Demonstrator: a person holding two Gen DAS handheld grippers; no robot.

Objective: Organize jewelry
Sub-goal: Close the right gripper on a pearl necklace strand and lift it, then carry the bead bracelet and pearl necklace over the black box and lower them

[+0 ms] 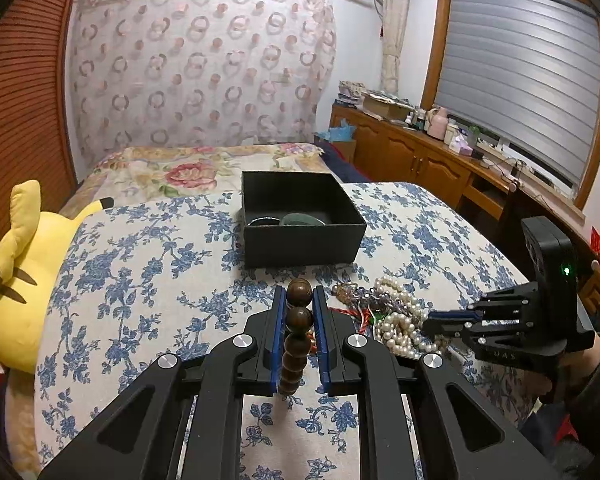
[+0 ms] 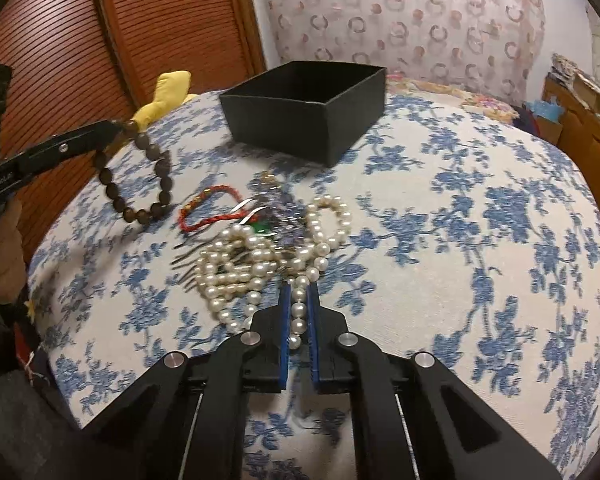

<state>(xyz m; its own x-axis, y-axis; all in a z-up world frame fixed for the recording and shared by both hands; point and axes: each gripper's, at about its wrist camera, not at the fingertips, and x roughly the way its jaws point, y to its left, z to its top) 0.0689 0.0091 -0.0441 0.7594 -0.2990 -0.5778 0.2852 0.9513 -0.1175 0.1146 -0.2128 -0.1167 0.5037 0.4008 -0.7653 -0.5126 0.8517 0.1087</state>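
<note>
- The left gripper [image 1: 299, 300] is clamped on a wooden bead bracelet [image 1: 298, 336]; the brown beads sit stacked between its blue pads [image 1: 278, 332].
- From the right wrist view, that bracelet [image 2: 138, 176] hangs as an open loop from the left gripper's tip [image 2: 118, 126], lifted above the floral cloth [image 2: 480, 240].
- The right gripper [image 2: 299, 292] has its fingers drawn close around a strand of the pearl necklace [image 2: 260, 256], pearls running down the narrow gap between the blue pads [image 2: 285, 320].
- In the left wrist view the right gripper [image 1: 434, 318] reaches into the pearl pile [image 1: 400, 316] from the side.
- The pearls lie tangled with a red cord bracelet [image 2: 208, 212], a small green piece [image 2: 262, 226] and some darker, thin chains that are too blurred to sort out.
- A black box [image 1: 300, 220], open on top, stands on the cloth beyond the pile, apart from it; a dark ring [image 1: 264, 221] and a greenish bangle [image 1: 304, 220] lie inside.
- A yellow plush toy [image 1: 24, 272] rests at the left edge of the cloth.
</note>
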